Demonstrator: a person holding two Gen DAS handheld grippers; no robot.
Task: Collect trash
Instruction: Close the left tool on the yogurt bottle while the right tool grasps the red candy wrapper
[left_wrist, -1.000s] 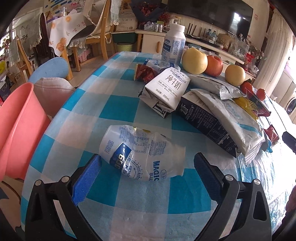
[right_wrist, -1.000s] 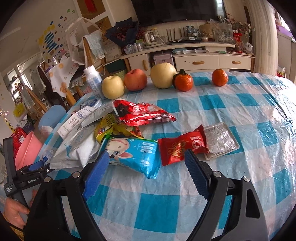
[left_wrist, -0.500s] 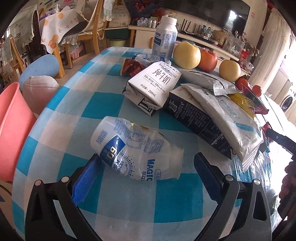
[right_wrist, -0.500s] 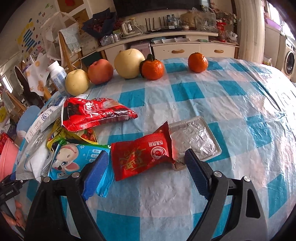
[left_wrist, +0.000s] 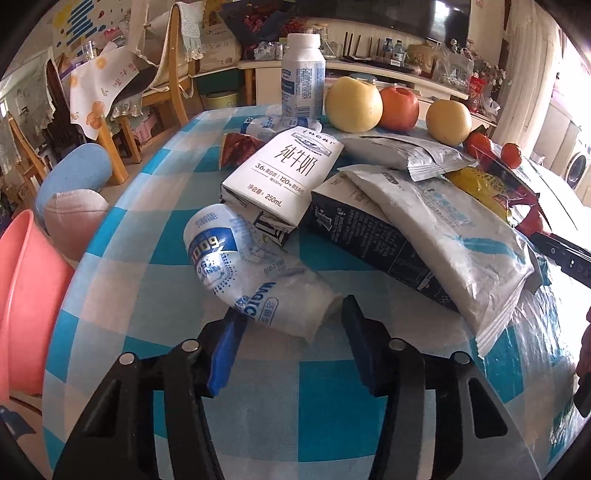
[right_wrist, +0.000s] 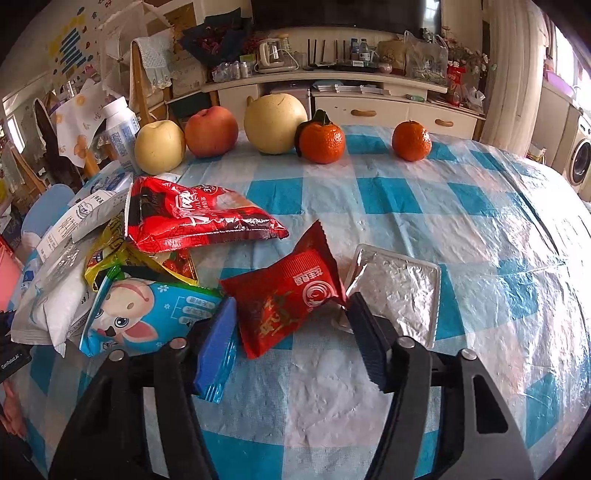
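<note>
In the left wrist view a crushed white-and-blue milk bottle (left_wrist: 255, 273) lies on the checked tablecloth (left_wrist: 159, 273). Its near end sits between the blue pads of my left gripper (left_wrist: 290, 321). The jaws are closing and both pads touch the bottle. In the right wrist view a red snack packet (right_wrist: 288, 295) sits between the pads of my right gripper (right_wrist: 290, 314). Those jaws are closing too, and the packet buckles upward between them. A foil tray (right_wrist: 399, 288) lies just right of the packet, and a blue cartoon wrapper (right_wrist: 147, 314) lies to its left.
A pink bin (left_wrist: 26, 295) stands off the table's left edge. Milk cartons (left_wrist: 284, 173), white pouches (left_wrist: 443, 229), red and yellow wrappers (right_wrist: 192, 218), an upright bottle (left_wrist: 303, 77), and a row of apples, pears and oranges (right_wrist: 275, 122) crowd the table.
Both grippers have narrowed from wide open onto their items. The crushed bottle now angles away from the left gripper. The red packet has crumpled and tipped up.
</note>
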